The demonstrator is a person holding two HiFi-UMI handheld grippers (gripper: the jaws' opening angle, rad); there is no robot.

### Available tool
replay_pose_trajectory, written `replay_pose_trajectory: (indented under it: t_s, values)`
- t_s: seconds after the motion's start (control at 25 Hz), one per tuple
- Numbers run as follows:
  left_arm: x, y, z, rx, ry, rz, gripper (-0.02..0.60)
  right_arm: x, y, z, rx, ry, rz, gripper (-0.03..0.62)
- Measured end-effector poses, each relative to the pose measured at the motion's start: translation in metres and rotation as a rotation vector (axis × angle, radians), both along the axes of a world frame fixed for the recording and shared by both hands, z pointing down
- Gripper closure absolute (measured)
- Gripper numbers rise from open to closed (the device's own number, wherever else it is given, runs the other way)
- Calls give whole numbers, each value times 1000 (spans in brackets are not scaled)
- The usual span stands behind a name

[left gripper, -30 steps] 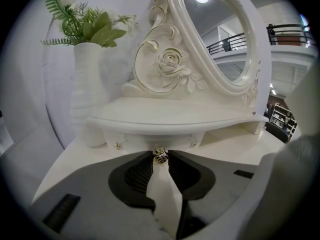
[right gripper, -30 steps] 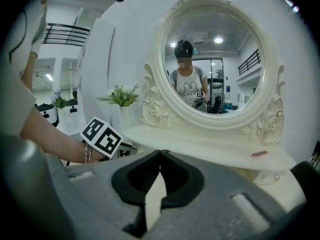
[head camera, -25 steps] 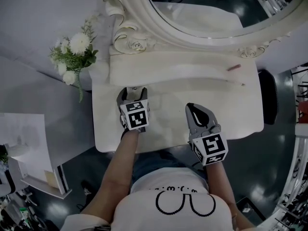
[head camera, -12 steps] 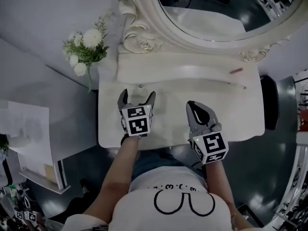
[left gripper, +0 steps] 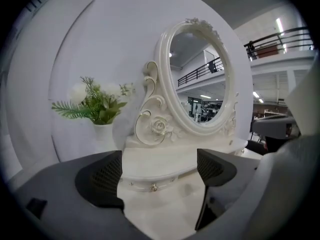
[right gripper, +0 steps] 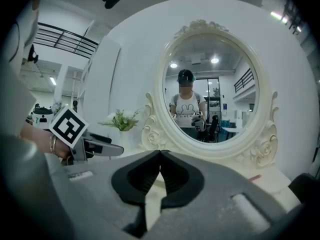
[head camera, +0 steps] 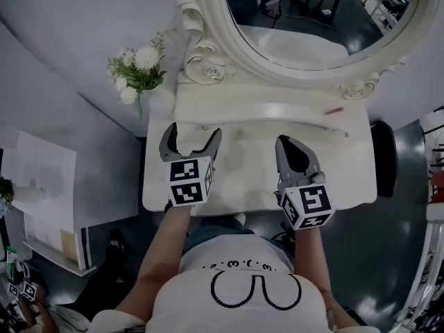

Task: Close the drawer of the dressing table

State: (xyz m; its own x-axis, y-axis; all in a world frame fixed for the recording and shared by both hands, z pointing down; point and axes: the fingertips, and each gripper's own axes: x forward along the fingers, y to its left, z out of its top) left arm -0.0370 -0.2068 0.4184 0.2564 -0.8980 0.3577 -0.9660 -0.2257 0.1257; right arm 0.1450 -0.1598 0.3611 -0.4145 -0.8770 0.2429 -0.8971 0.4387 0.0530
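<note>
The white dressing table (head camera: pixel 347 165) carries a low raised shelf whose small drawer (left gripper: pixel 150 184) sits flush under it, its knob (head camera: pixel 203 126) facing me. My left gripper (head camera: pixel 192 134) hovers above the tabletop just short of that knob, jaws spread wide with nothing between them. In the left gripper view the drawer front and knob (left gripper: pixel 154 187) show in the gap between the dark pads (left gripper: pixel 100 179). My right gripper (head camera: pixel 292 144) hangs over the table's middle right, jaws shut and empty; its own view shows the tips (right gripper: pixel 160 156) meeting.
An oval mirror (head camera: pixel 312 19) in a carved frame stands behind the shelf. A vase of white flowers (head camera: pixel 139 71) sits at the back left corner. A thin reddish stick (head camera: pixel 335 110) lies on the shelf's right end. A dark chair (head camera: pixel 385 148) stands right of the table.
My left gripper drew back from the drawer knob, rose and opened its jaws wide. The right gripper rose a little, still shut.
</note>
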Motion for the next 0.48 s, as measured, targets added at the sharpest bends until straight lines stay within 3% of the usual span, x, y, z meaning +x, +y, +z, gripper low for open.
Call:
replay_pose_trajectory:
  t_s: [0.16, 0.28, 0.32, 0.36, 0.4, 0.48]
  values:
    - [-7, 6, -53, 143, 3, -6, 150, 0, -2, -24, 58, -18, 0, 592]
    - [-15, 12, -91, 266, -22, -9, 294, -1, -2, -48, 117, -20, -7, 592]
    - [-18, 14, -100, 299, -24, -13, 369, -1, -2, -56, 136, -22, -9, 592]
    - [-22, 16, -108, 328, -29, -19, 503, -1, -2, -62, 153, -24, -9, 592]
    - [-25, 17, -115, 351, -35, -21, 583, -1, -2, -68, 167, -26, -10, 591]
    - [-29, 19, -126, 382, -47, -10, 584, -1, -1, -77, 190, -26, -11, 591]
